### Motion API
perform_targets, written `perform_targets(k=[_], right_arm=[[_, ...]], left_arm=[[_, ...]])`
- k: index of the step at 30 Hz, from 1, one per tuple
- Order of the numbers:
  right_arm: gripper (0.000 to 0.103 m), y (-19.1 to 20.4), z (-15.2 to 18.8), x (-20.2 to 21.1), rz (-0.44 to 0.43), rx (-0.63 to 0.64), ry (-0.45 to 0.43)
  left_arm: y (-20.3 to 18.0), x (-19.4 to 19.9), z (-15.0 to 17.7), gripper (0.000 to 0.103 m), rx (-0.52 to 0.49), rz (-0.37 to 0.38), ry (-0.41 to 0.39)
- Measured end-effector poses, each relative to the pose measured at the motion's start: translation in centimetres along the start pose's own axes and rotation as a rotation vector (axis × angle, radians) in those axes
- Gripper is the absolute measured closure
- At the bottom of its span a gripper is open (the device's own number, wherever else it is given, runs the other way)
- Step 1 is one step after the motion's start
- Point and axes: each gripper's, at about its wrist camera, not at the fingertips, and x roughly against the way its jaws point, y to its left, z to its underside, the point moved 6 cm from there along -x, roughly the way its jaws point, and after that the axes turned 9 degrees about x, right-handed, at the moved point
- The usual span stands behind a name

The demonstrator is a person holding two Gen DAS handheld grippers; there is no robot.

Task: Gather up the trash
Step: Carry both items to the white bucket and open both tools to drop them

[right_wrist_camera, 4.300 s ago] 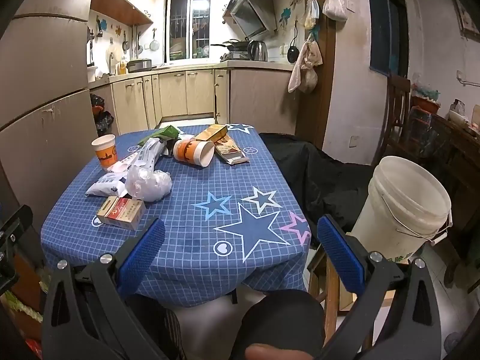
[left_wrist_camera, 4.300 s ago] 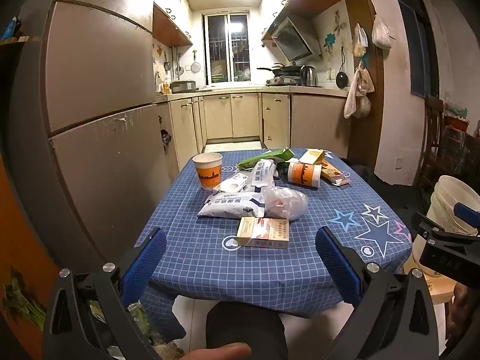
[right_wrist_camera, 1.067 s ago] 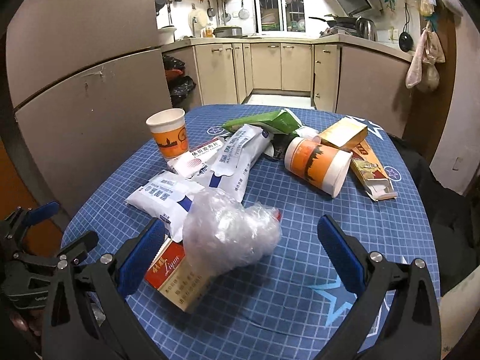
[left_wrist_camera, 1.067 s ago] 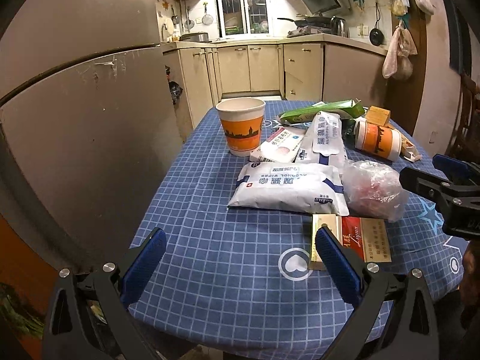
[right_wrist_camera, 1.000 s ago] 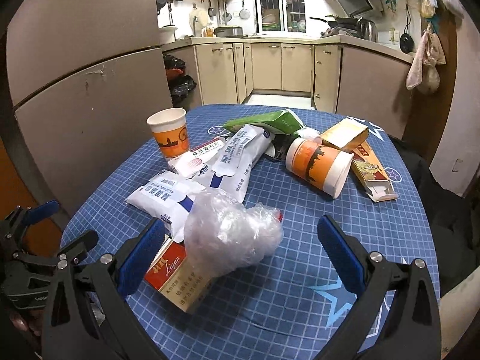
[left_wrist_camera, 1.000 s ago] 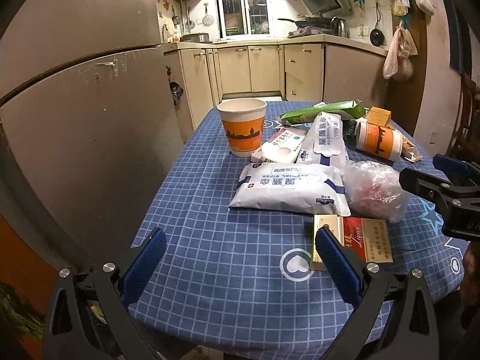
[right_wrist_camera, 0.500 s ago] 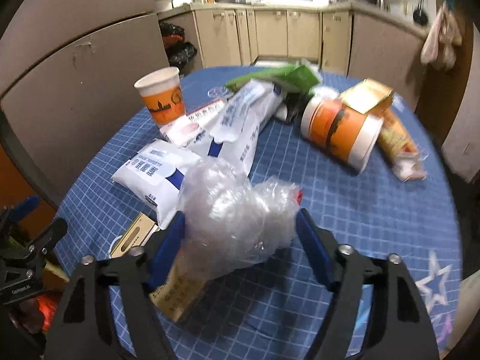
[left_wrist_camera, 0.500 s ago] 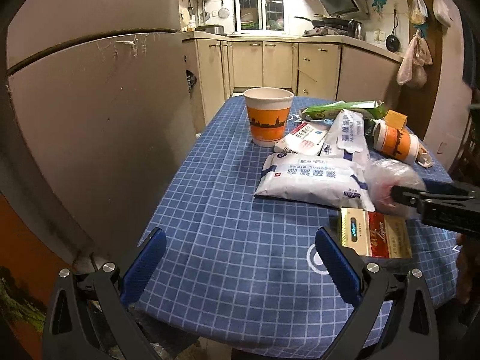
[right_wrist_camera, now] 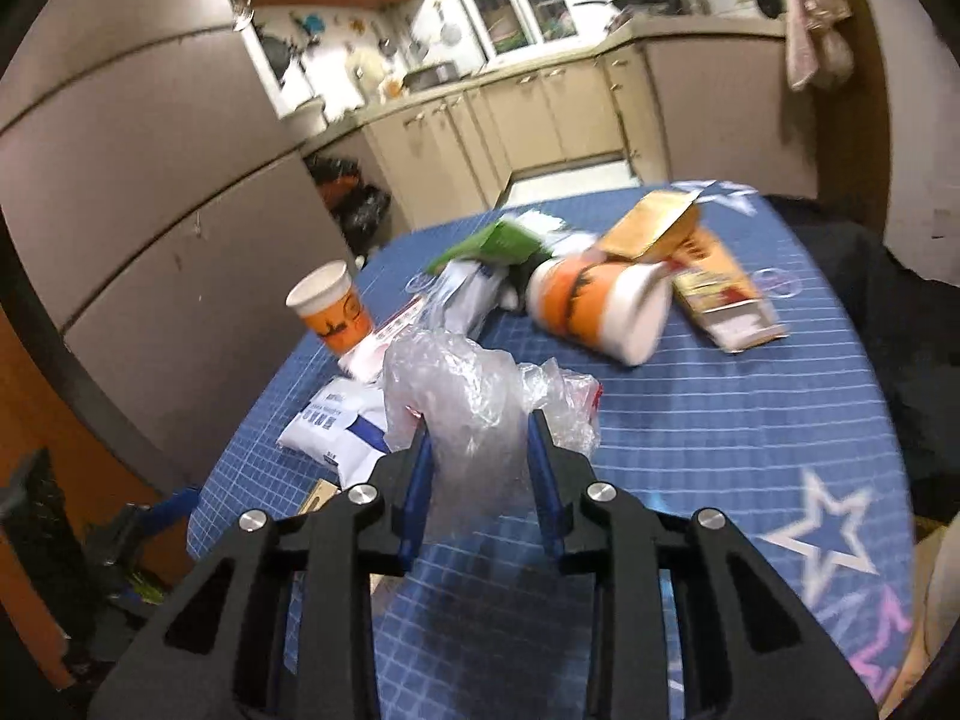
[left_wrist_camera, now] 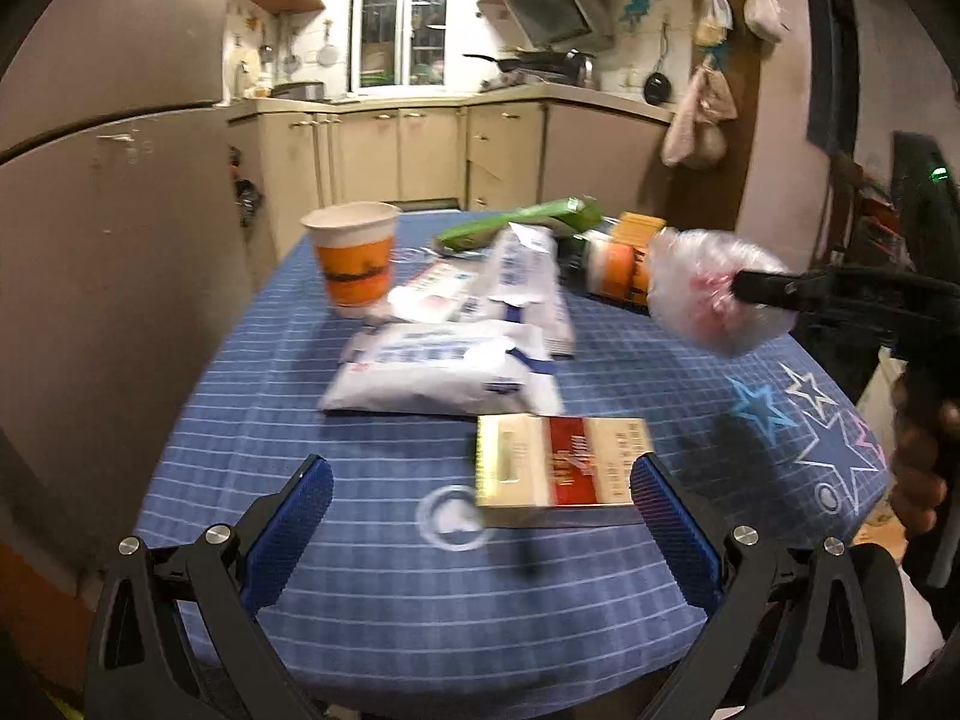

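Observation:
My right gripper (right_wrist_camera: 480,450) is shut on a crumpled clear plastic bag (right_wrist_camera: 474,396) and holds it above the blue checked table (right_wrist_camera: 690,420). The left wrist view shows the bag (left_wrist_camera: 702,294) lifted at the right. My left gripper (left_wrist_camera: 480,510) is open and empty over the table's near edge, just in front of a red and gold cigarette box (left_wrist_camera: 558,459). Other trash lies on the table: white wipe packs (left_wrist_camera: 444,369), an upright orange paper cup (left_wrist_camera: 354,264), a tipped orange cup (right_wrist_camera: 600,306), a green wrapper (left_wrist_camera: 522,219) and a yellow carton (right_wrist_camera: 708,276).
A large grey fridge (left_wrist_camera: 108,210) stands at the table's left side. Kitchen cabinets (left_wrist_camera: 450,150) run along the back wall. A dark cloth-covered seat (right_wrist_camera: 888,312) is at the table's right. A star pattern (right_wrist_camera: 822,528) marks the cloth's right corner.
My right gripper closed on the plastic bag and lifted it off the table, up and to the right. My left gripper moved in closer to the cigarette box.

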Motion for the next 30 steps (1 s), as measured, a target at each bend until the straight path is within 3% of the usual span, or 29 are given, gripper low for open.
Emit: perform_targets(k=[6, 16, 17, 20, 26, 30], right_arm=[[0.074, -1.7, 1.3, 2.0, 0.009, -0.03, -0.001], [0.074, -2.3, 2.2, 2.5, -0.018, -0.045, 0.002], [0.074, -2.3, 2.2, 2.5, -0.016, -0.043, 0.002], [0.074, -2.2, 2.2, 2.6, -0.016, -0.04, 0.0], [0.074, -1.8, 2.3, 4.0, -0.008, -0.023, -0.021], [0.075, -2.1, 3.0, 6.4, 0.006, -0.029, -0.052]], left_arm=[[-2.3, -4.3, 1.0, 0.003, -0.019, -0.06, 0.07], [-3.2, -8.2, 1.9, 0.003, -0.052, -0.058, 0.115], [-3.2, -8.6, 2.0, 0.007, -0.051, -0.048, 0.13], [-3.1, -8.6, 1.9, 0.015, -0.041, -0.041, 0.115], [-4.2, -5.8, 1.9, 0.016, -0.045, -0.036, 0.086], [-6.5, -2.4, 1.8, 0.016, -0.084, 0.009, 0.046]])
